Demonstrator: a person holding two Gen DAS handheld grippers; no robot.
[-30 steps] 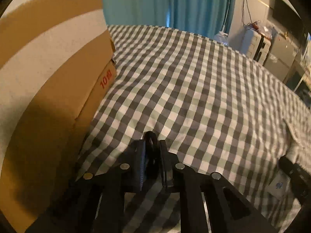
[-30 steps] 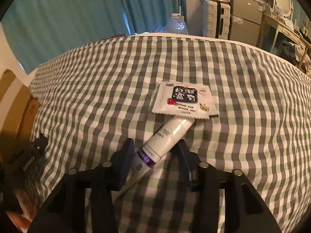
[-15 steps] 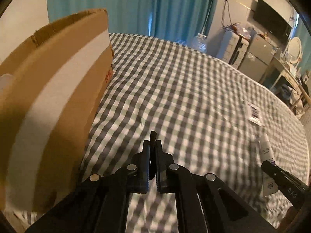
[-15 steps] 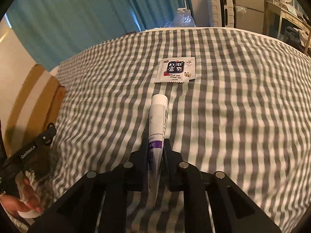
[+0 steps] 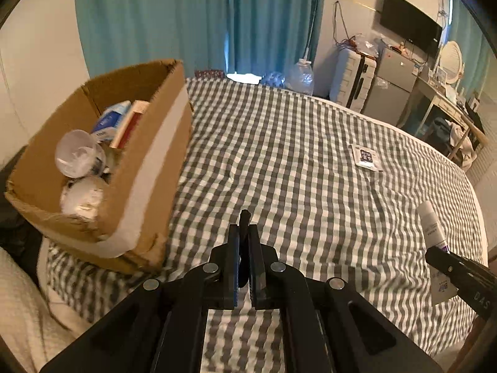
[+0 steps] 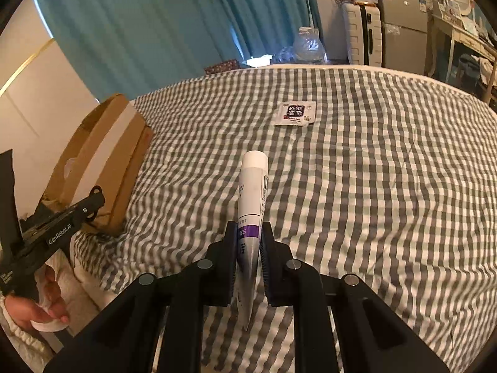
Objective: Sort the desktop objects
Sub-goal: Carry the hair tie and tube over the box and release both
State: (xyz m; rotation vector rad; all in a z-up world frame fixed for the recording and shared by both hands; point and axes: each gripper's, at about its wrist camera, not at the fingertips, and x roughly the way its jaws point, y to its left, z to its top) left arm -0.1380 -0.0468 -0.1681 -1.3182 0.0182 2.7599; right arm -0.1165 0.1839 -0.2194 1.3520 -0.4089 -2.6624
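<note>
**Two clamped grippers above the checked bedspread**

The right black plastic two-finger gripper (image 6: 247, 233) has its jaws pinched on a soft white squeeze tube with a purple band and a round white cap (image 6: 251, 192). The pads press the tube near its flattened, crimped tail, and the capped end juts forward, clear of the cloth. In the left wrist view the same tube (image 5: 430, 225) pokes up at the right edge.

The left black plastic two-finger gripper (image 5: 245, 233) is pressed almost fully together on a thin, dark, flat thing (image 5: 244, 217) whose narrow tip stands up between the pads; I cannot tell what it is.

Under both lies a grey-and-white gingham bedspread (image 5: 295, 171), slightly rumpled. A flat, square white foil sachet with dark printing (image 6: 295, 113) lies on it, well apart from both grippers.

At the left edge of the cloth sits an open brown corrugated cardboard box with a broad white tape stripe and ragged torn flaps (image 5: 149, 168). It holds two round, glossy clear lidded cups (image 5: 79, 155), a blue-and-white packet (image 5: 108, 121) and a red-and-white carton (image 5: 130, 121).

A hand (image 6: 37, 307) grips the left gripper's handle.
</note>
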